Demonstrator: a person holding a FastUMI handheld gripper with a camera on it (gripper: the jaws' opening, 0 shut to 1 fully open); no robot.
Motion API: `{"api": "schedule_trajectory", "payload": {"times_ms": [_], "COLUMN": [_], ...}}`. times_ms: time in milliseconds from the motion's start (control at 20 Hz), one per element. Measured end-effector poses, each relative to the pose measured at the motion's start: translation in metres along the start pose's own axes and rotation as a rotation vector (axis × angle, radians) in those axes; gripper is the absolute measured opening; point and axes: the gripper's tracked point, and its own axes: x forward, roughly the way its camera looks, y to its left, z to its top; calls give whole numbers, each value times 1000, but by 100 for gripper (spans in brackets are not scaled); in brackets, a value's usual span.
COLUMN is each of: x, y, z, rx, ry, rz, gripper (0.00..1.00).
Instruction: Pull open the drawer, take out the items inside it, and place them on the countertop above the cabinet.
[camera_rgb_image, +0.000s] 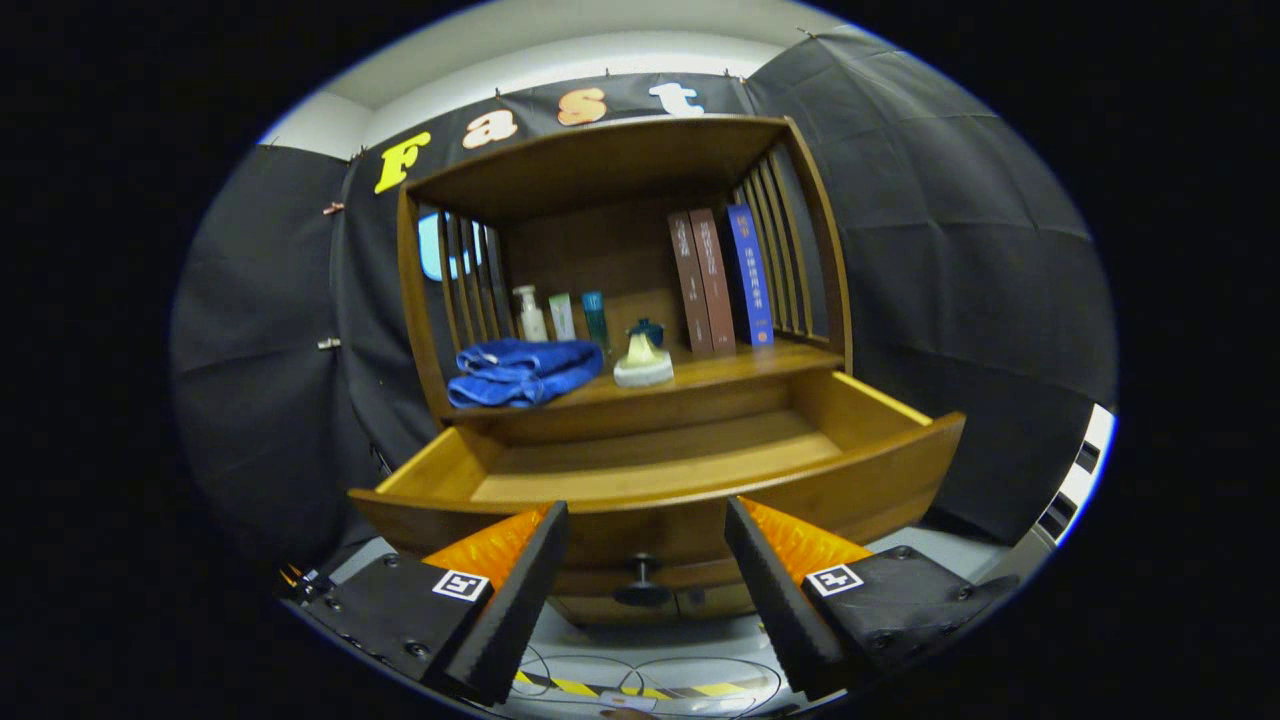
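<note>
Already the drawer (660, 470) is seen pulled well out below the worktop (700, 375), its visible floor bare. On the worktop lie a folded blue towel (522, 372), judged soft and light, and a small white dish (643, 368), judged rigid and breakable. The gripper (645, 570) is held with fingers spread apart, nothing grasped, the drawer knob (642, 590) between them.

Dim booth, light from above; sharp centre, strong fisheye bending at edges, shelf interior shadowed.
</note>
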Motion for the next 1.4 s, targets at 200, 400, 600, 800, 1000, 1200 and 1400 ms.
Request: {"api": "schedule_trajectory", "payload": {"times_ms": [200,400,600,800,1000,1200,1400], "x": [20,30,32,37,58,91,124], "y": [-1,-2,-2,0,1,2,2], "z": [-28,-39,-40,-39,-32,-17,-13], "rx": [-24,-31,-39,-27,-21,-1,13], "ry": [55,88,83,69,80,57,76], "rz": [-8,-16,-19,-24,-24,-20,-17], "gripper": [99,99,99,99,99,99,99]}}
